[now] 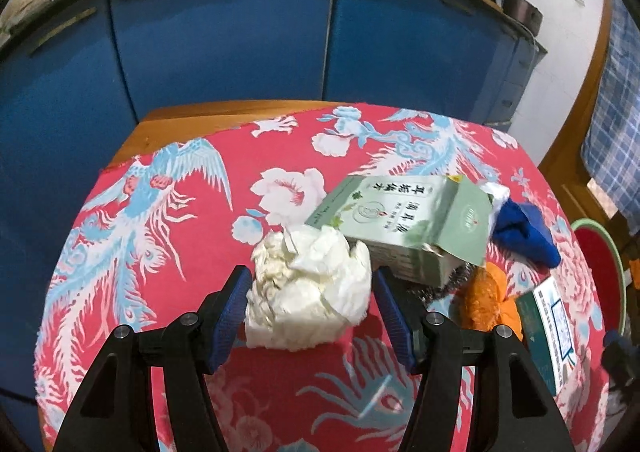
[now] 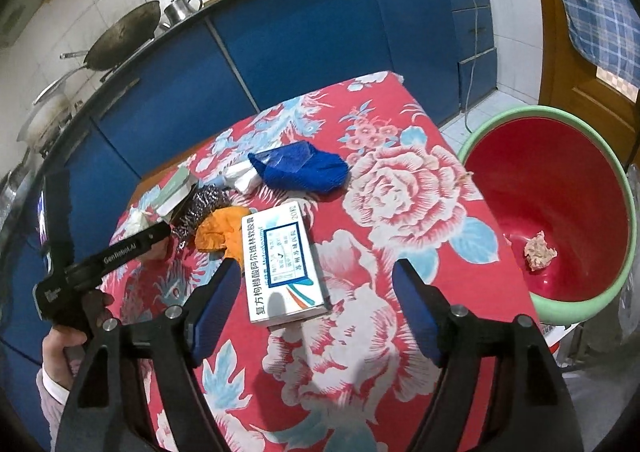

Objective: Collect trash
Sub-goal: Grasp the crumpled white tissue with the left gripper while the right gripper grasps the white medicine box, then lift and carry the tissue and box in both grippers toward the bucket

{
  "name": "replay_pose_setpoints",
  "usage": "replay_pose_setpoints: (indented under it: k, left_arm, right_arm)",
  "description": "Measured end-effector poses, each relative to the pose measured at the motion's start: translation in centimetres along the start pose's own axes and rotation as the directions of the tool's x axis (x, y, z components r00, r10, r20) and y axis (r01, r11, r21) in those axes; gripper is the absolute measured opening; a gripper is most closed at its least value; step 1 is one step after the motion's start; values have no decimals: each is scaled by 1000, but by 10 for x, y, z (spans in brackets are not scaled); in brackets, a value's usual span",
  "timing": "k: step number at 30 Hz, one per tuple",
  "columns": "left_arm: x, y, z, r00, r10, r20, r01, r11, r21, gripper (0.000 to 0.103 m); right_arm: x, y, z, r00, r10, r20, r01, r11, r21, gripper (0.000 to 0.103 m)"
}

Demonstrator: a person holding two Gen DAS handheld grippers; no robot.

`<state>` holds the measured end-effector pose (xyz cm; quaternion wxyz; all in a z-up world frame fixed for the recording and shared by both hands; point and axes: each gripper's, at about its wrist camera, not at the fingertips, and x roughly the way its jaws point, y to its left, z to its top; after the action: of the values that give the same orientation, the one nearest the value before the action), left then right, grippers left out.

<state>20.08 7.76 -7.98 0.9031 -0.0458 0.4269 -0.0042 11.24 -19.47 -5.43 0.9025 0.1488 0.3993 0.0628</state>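
A crumpled white paper wad [image 1: 308, 288] lies on the red flowered tablecloth [image 1: 168, 212]. My left gripper [image 1: 310, 310] is open with a finger on each side of the wad, not pressing it. A pale green box [image 1: 404, 224] lies just behind the wad. My right gripper [image 2: 316, 304] is open and empty above a white medicine box [image 2: 282, 266]. A red bin with a green rim [image 2: 548, 208] stands right of the table and holds one crumpled wad [image 2: 540, 250]. The left gripper's body also shows in the right wrist view [image 2: 120, 252].
A blue cloth [image 2: 300, 168], an orange scrap [image 2: 218, 234] and a dark metal scourer [image 2: 200, 208] lie mid-table. Blue cabinets [image 1: 224, 36] stand behind the table, with a wok [image 2: 120, 36] on the counter. A wooden door [image 2: 576, 76] is at the right.
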Motion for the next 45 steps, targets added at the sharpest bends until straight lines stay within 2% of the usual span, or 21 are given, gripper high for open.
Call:
replay_pose_setpoints:
  k: [9,24,30,33,35,37,38,41,45]
  left_arm:
    - [17,16,-3,999,-23,-24,21,998,-66,65]
    - [18,16,-7,1000,-3,9,3,999,-44,65]
    - [18,17,-6,1000,-6,8,6,999,-41,66]
    - [18,17,-6,1000,-17,12,17,999,-51,66]
    - [17,18,-6,1000,-22,16,23,998,-57,66]
    - [16,21,-6,999,-25,21,26,998,-65,59]
    - [15,22,-6,999,-33,24,34,997,-70,49]
    - [15,26,-7,998,-48,31,51,995,-87,44]
    - [12,26,-7,997,-60,48,64,994,-91,42]
  right_arm:
    - [21,10,-1,998,-37,-48,35,999,-39,79]
    - [44,27,-7,994,-74,-77,65,991,-116,79]
    - [48,31,-8,994,-96,-58,86,985,-150,79]
    - [49,34,-8,993,-110,-44,101,980,-171,68]
    - [49,35,-9,991,-133,-32,125,975,-186,54]
    - [48,33,-9,991,-129,-32,121,975,-188,54]
    - [47,32,-9,992,-121,-33,113,977,-183,53]
    - [44,29,-9,994,-100,-39,92,981,-169,53]
    - [36,29,-11,997,-70,-34,64,984,-163,53]
